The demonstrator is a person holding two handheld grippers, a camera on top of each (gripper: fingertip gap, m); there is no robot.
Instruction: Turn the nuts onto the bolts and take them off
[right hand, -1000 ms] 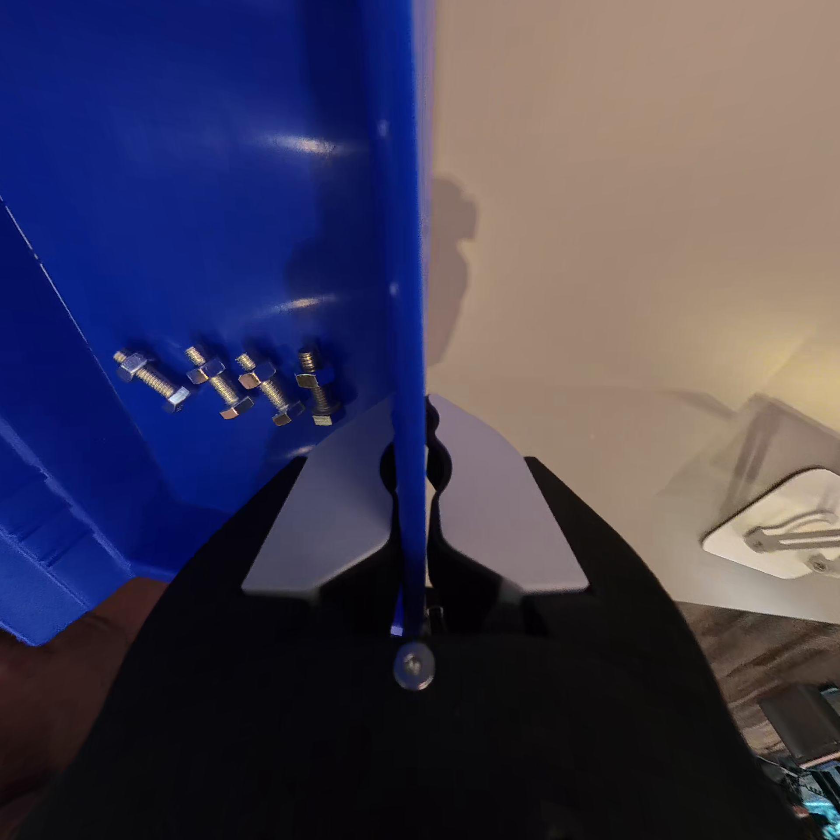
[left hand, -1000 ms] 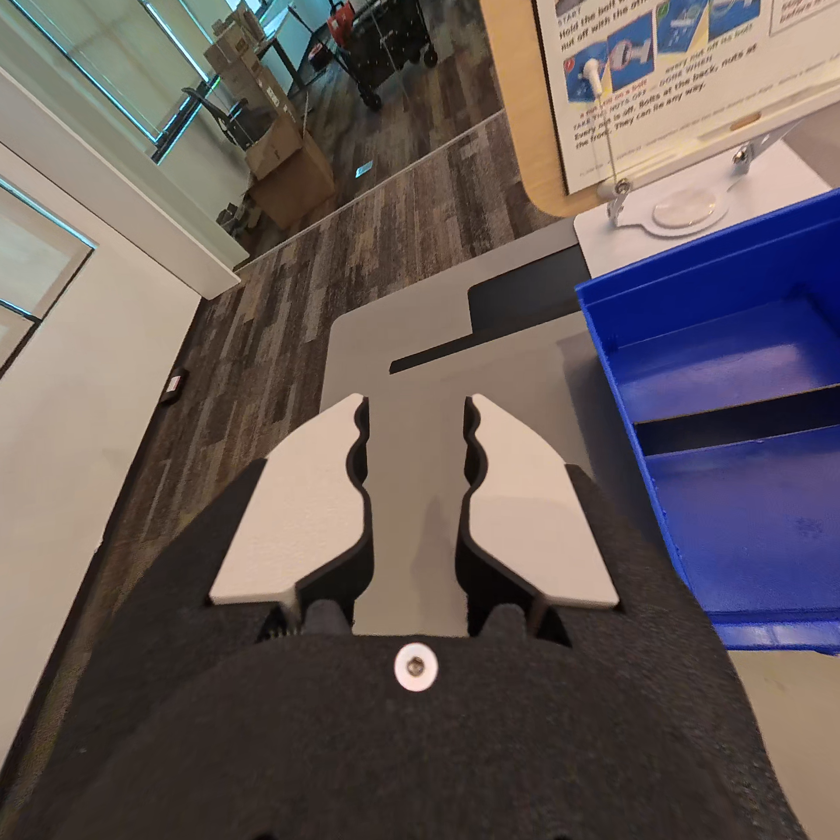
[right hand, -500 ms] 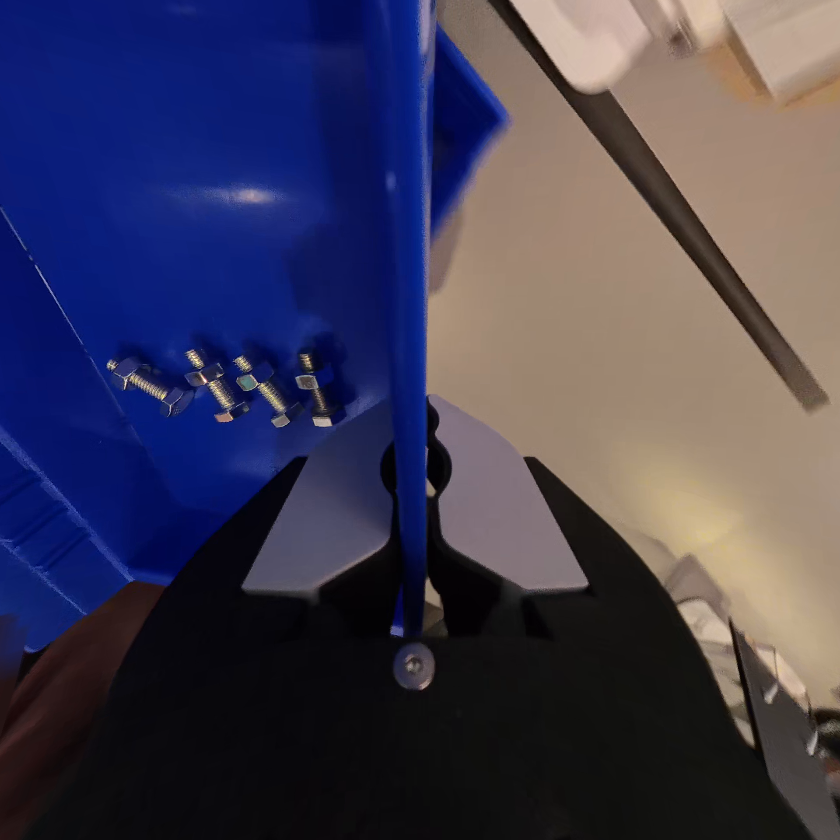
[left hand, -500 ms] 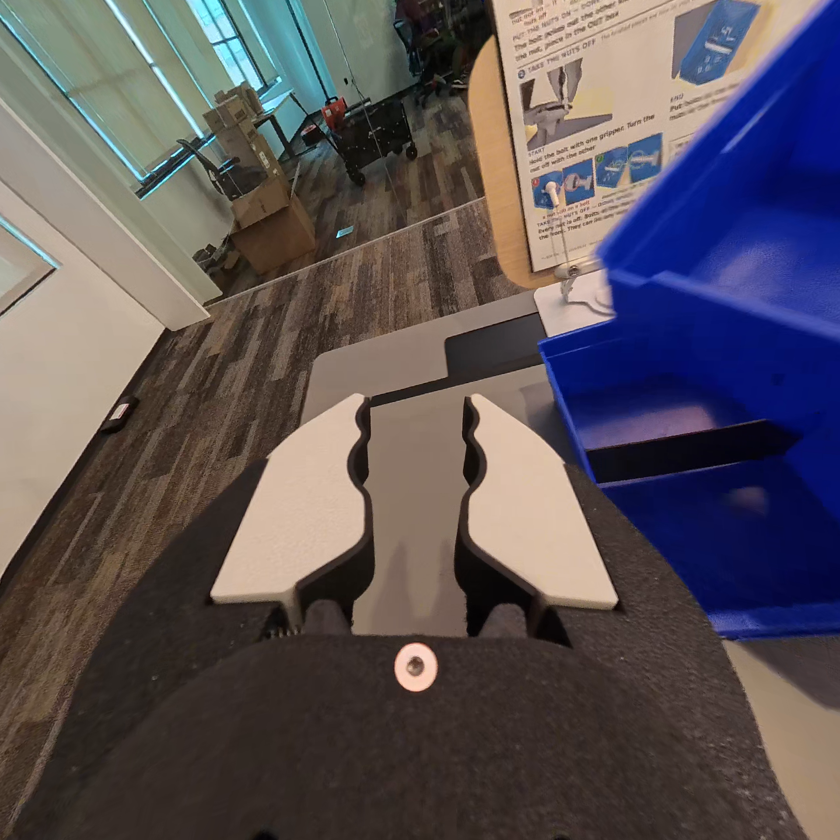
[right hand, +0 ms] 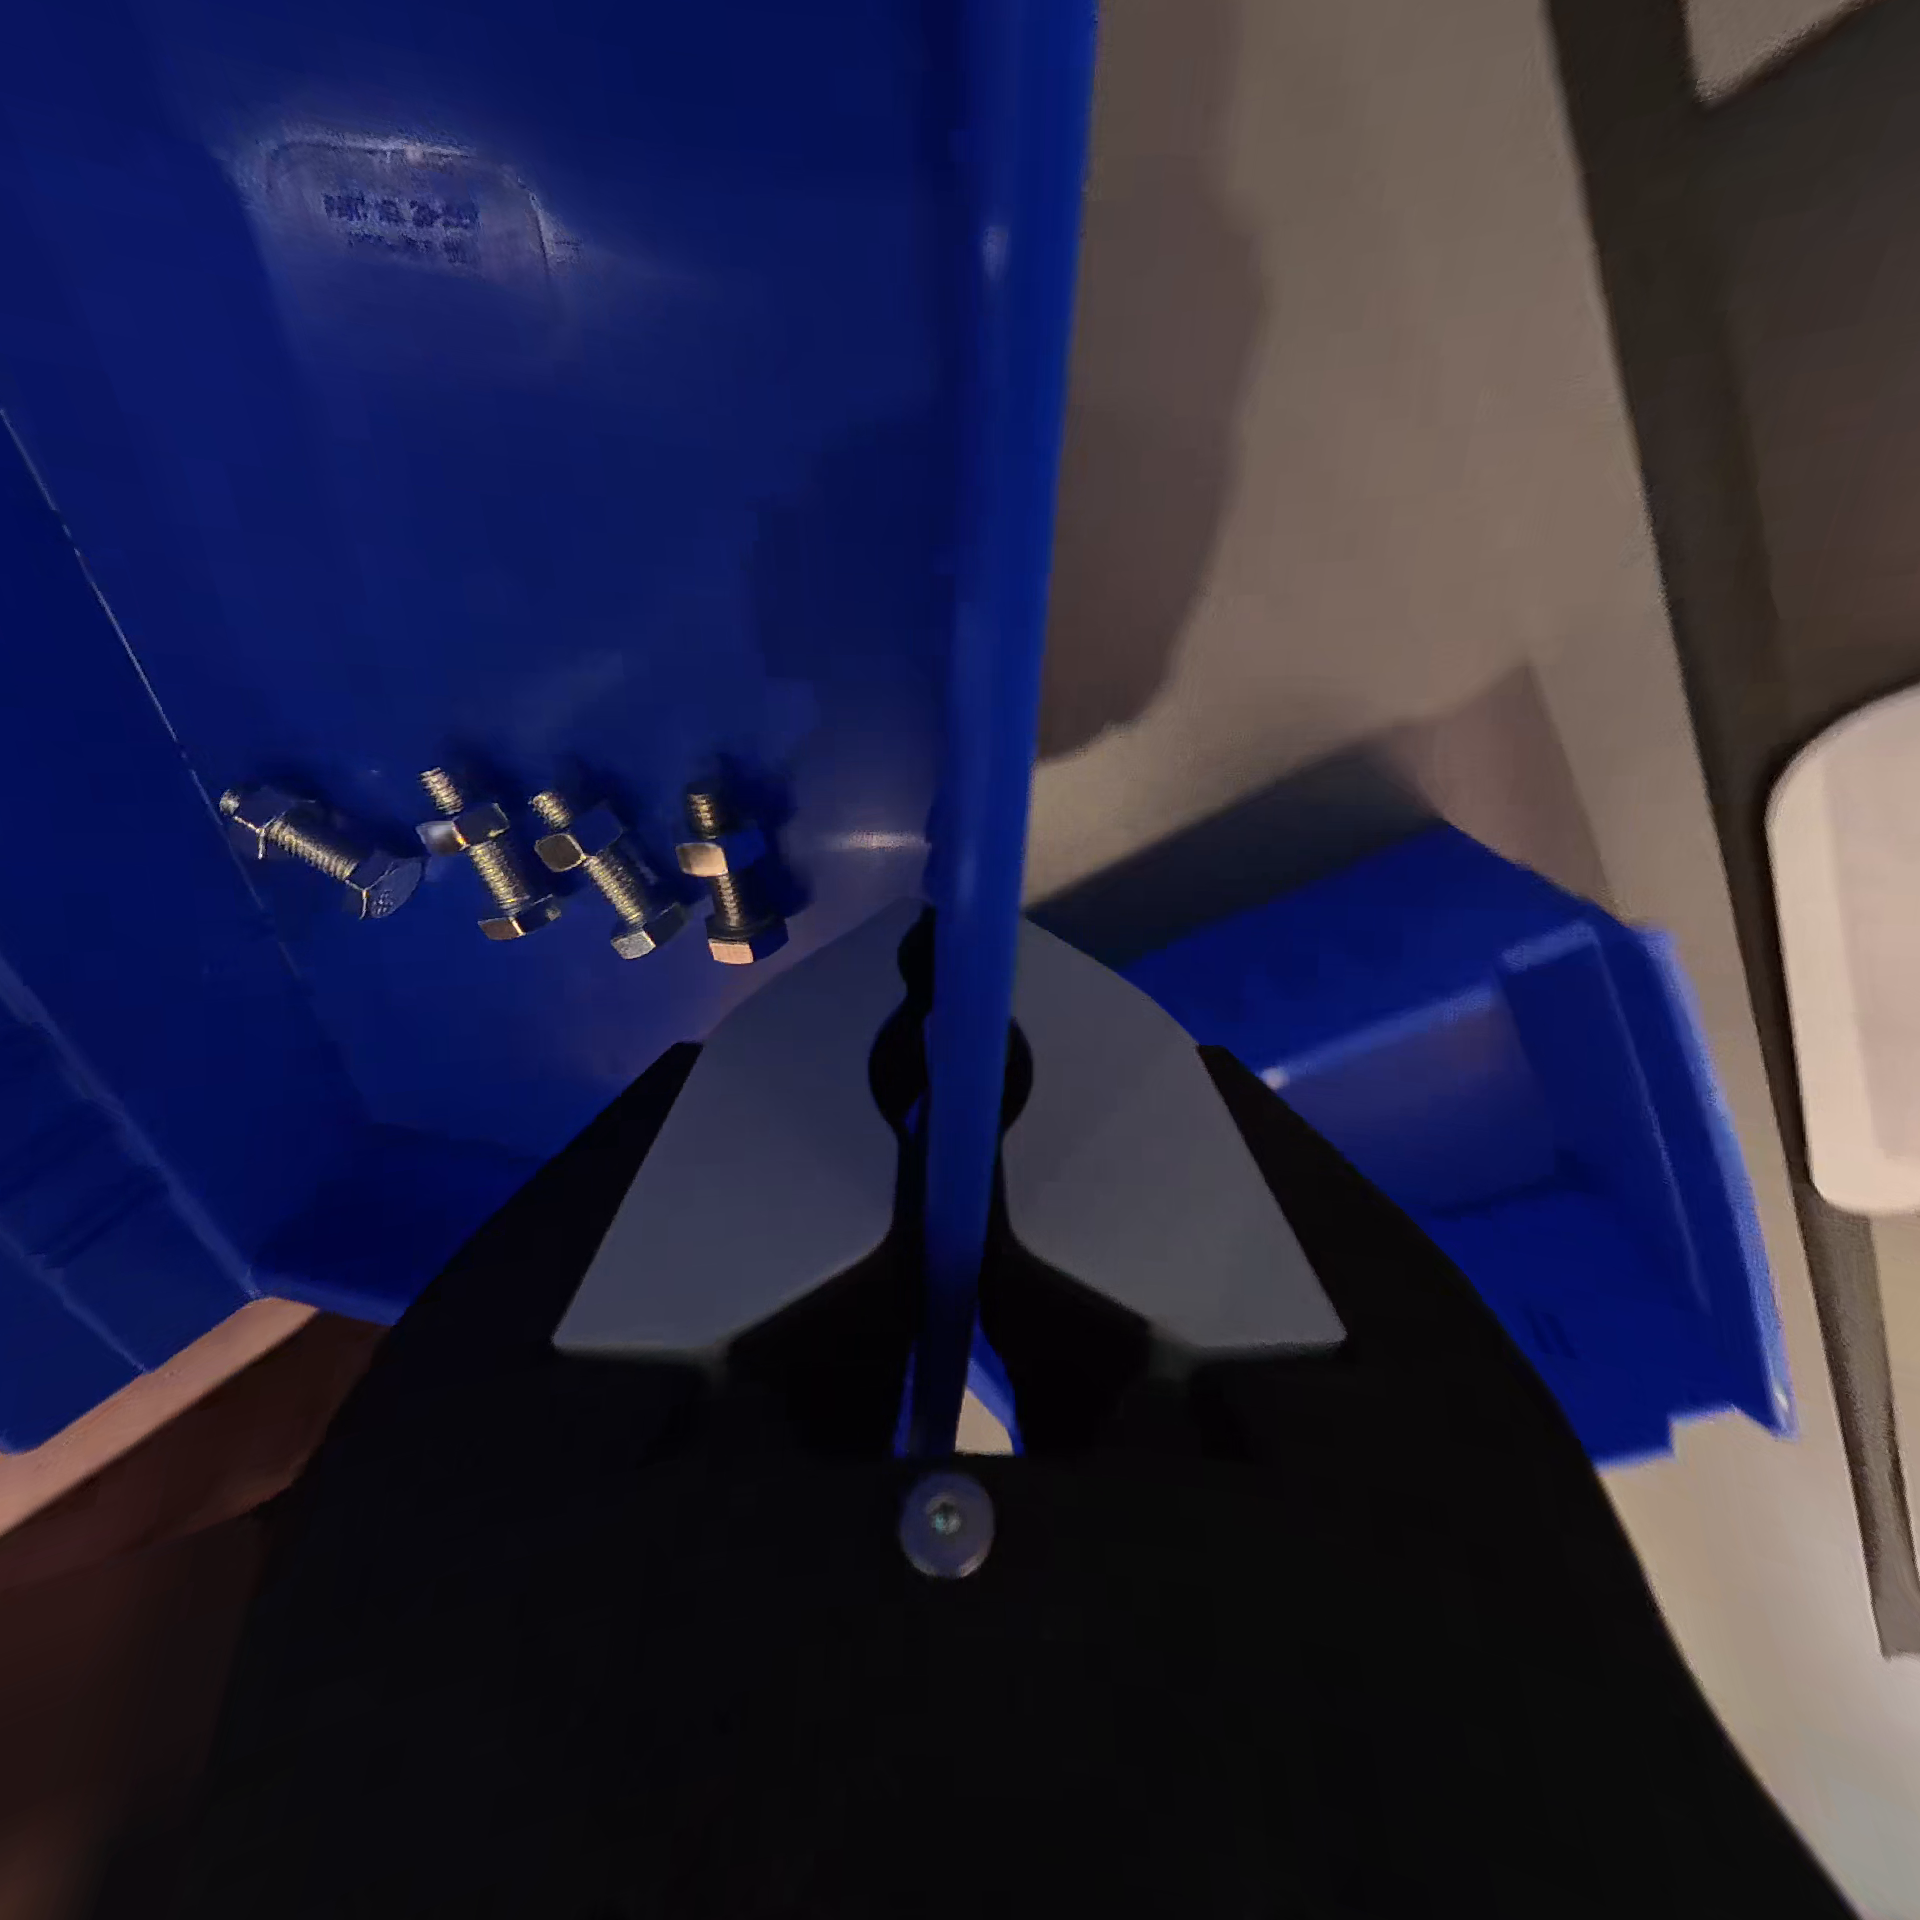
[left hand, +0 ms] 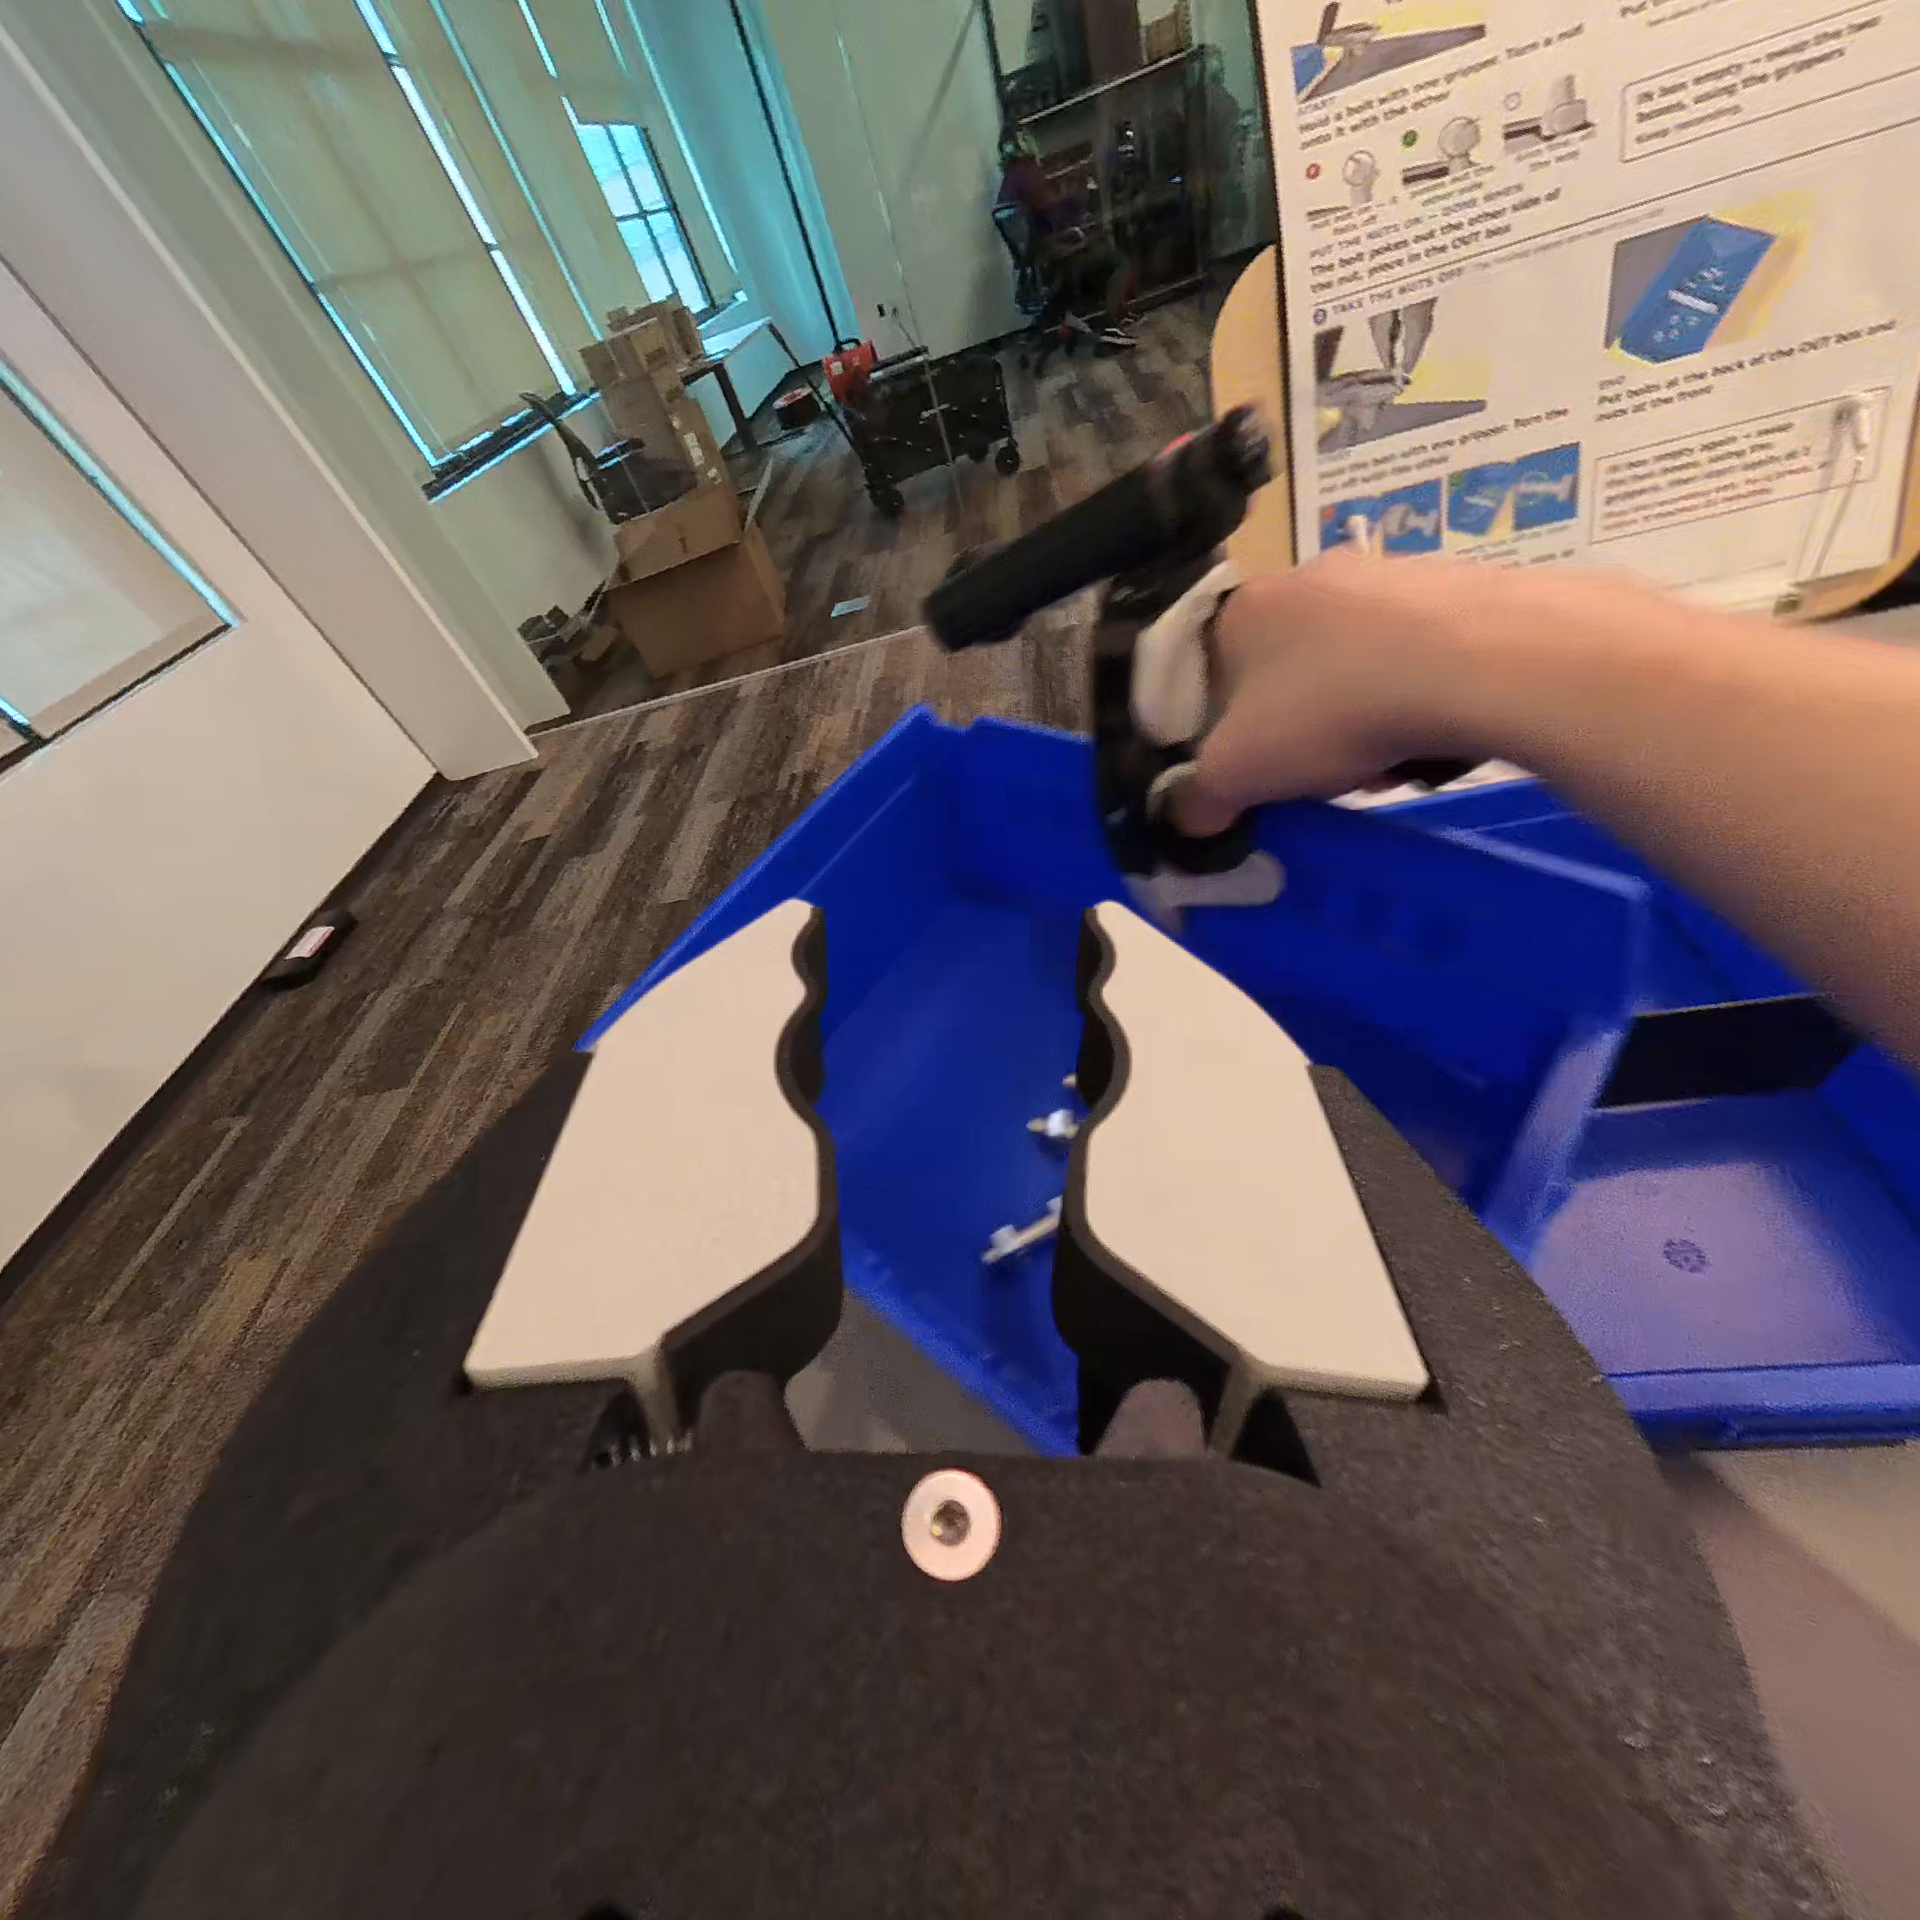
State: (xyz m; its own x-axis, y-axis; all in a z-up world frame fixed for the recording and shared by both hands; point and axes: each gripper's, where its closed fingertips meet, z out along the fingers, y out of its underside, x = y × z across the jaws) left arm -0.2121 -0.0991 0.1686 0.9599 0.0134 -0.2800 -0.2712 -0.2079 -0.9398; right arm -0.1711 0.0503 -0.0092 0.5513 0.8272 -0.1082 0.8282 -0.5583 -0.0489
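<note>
Clamped on the side wall of the blue bin (right hand: 966,623), my right gripper (right hand: 961,997) carries it tilted off the table; my left gripper (left hand: 945,1049) stands wide and empty just beside that bin's near wall. Four bolts (right hand: 499,873), each with a nut threaded on, lie bunched inside the bin close to my pinch. A second blue bin (right hand: 1455,1091) sits beyond the wall. I judge this a bin move between rounds; next I must set it down level, gently, so nothing rolls.
</note>
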